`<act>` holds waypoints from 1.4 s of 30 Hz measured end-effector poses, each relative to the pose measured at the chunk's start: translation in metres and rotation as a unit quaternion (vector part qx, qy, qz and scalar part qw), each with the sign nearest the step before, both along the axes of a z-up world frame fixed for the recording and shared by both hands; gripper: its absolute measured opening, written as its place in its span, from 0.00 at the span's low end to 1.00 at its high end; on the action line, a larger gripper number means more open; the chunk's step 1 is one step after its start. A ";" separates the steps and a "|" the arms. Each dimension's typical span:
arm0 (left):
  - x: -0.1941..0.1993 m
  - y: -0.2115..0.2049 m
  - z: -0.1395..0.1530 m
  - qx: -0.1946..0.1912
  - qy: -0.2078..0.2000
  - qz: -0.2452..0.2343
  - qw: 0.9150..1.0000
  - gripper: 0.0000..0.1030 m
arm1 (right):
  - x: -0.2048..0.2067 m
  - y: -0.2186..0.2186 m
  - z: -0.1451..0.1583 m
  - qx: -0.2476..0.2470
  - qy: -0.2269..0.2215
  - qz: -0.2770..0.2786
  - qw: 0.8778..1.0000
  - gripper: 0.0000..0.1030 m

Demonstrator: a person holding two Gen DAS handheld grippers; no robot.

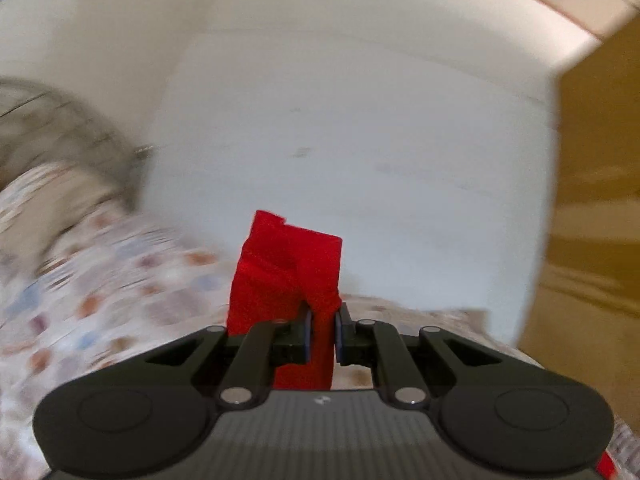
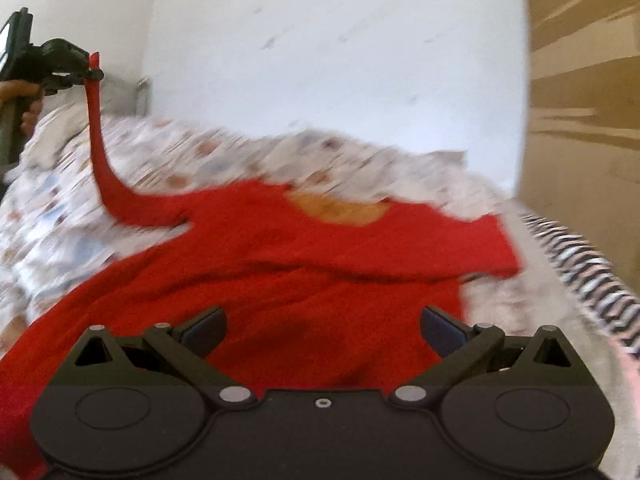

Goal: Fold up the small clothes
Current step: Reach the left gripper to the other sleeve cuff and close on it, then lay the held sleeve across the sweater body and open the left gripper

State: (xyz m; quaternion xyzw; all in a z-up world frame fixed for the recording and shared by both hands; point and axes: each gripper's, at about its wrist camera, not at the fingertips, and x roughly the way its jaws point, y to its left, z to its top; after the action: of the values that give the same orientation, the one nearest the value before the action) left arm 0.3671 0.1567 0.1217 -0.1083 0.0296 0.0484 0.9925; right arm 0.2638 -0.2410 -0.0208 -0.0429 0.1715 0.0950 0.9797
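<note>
My left gripper (image 1: 322,334) is clamped nearly shut on a bunched sleeve of the red shirt (image 2: 280,264), the cloth pinched between both pads and standing up past the fingertips. My right gripper (image 2: 322,330) has its jaws spread wide with nothing between them; it hovers low over the lower body of the shirt, and I cannot tell whether the fingers touch the cloth.

The shirt lies spread on the patterned bedspread (image 2: 52,216), neckline toward the white wall (image 2: 320,60), one sleeve flat toward the right, the other pulled up in a long strip. Free bedspread shows on the left of the shirt and beyond the collar. A brown cabinet (image 2: 584,120) closes in the right side, and a striped cloth (image 2: 592,280) lies near the right edge of the bed.

Only the right wrist view shows the whole garment, the raised sleeve and the person's hand (image 2: 24,102) gripping the left handle. The left wrist view shows the pinch close up, with mostly wall ahead.
</note>
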 end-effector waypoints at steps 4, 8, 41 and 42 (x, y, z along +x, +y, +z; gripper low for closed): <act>0.021 -0.063 0.004 0.015 0.002 -0.081 0.997 0.10 | -0.005 -0.026 0.006 0.027 -0.014 -0.040 0.999 1.00; 0.038 -0.120 -0.008 0.018 0.009 -0.142 0.990 0.10 | -0.010 -0.045 0.005 0.022 -0.018 -0.068 0.997 1.00; 0.013 -0.202 -0.099 0.092 0.227 -0.288 0.926 0.94 | 0.002 -0.066 -0.019 0.003 0.030 -0.122 0.992 1.00; 0.011 -0.193 -0.096 0.096 0.236 -0.275 0.927 0.96 | 0.007 -0.064 -0.018 -0.002 0.033 -0.115 0.993 1.00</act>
State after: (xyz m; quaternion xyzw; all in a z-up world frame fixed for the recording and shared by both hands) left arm 0.3779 -0.0367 0.0253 0.0144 0.2869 -0.2000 0.9367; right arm 0.2707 -0.3054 -0.0385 -0.0211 0.2082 -0.0174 0.9777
